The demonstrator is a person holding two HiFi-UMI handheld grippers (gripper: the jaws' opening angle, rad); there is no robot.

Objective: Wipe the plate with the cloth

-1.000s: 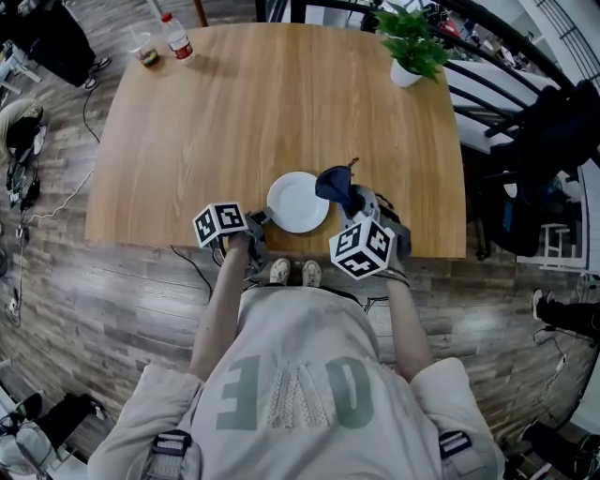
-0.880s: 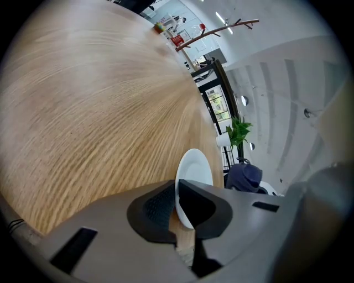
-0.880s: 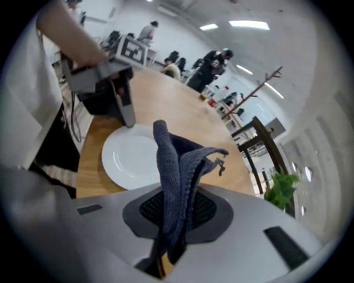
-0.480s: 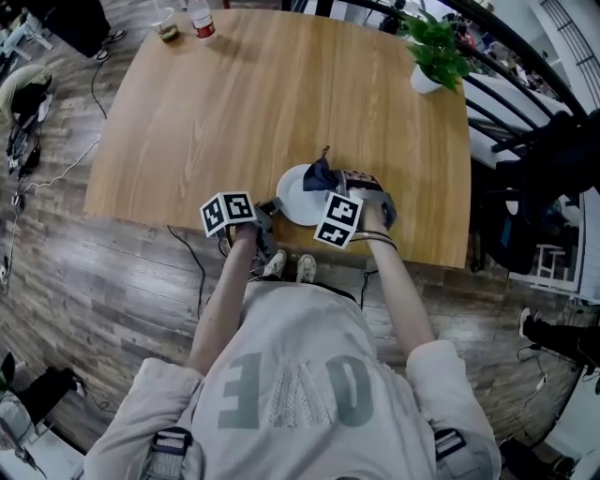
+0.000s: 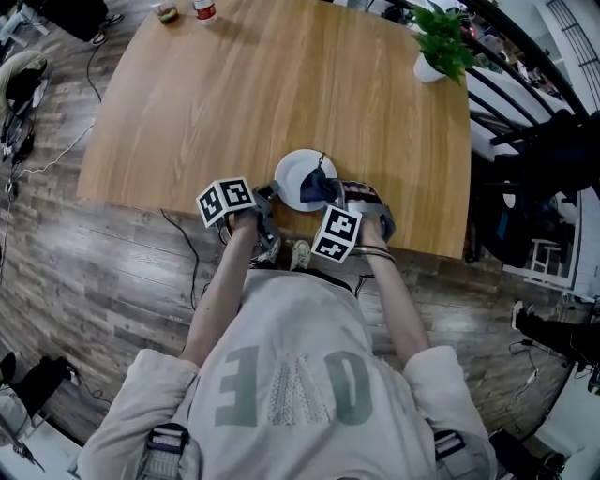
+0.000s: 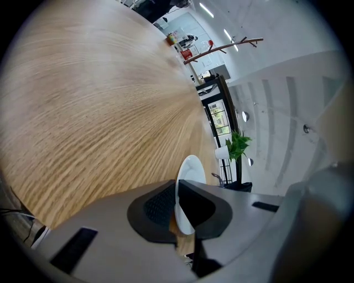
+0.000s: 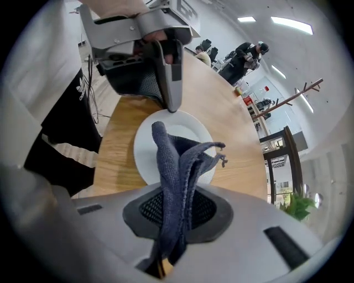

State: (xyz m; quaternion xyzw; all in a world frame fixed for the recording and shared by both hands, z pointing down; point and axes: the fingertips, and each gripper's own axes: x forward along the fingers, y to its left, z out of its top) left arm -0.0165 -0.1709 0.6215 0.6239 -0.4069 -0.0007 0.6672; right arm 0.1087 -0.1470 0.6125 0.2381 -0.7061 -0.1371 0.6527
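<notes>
A white plate [image 5: 292,174] lies near the front edge of the wooden table [image 5: 281,84]. My left gripper [image 5: 266,196] is shut on the plate's near-left rim; in the left gripper view the plate [image 6: 192,168] stands edge-on between the pads of that gripper [image 6: 178,209]. My right gripper [image 5: 325,195] is shut on a dark blue cloth [image 5: 317,187], which hangs over the plate's right part. In the right gripper view the cloth [image 7: 176,160] sticks out of that gripper [image 7: 174,213] above the plate [image 7: 146,150], with the left gripper [image 7: 166,83] at its far rim.
A potted plant [image 5: 439,43] stands at the table's far right corner, a bottle [image 5: 202,9] and a cup [image 5: 168,12] at the far left. The table's front edge [image 5: 187,208] runs just under both grippers. People [image 7: 246,54] stand far off beyond the table.
My right gripper has come down and to the left with the cloth, rolling as it went, and the cloth now hangs over the plate. The left gripper has kept its hold.
</notes>
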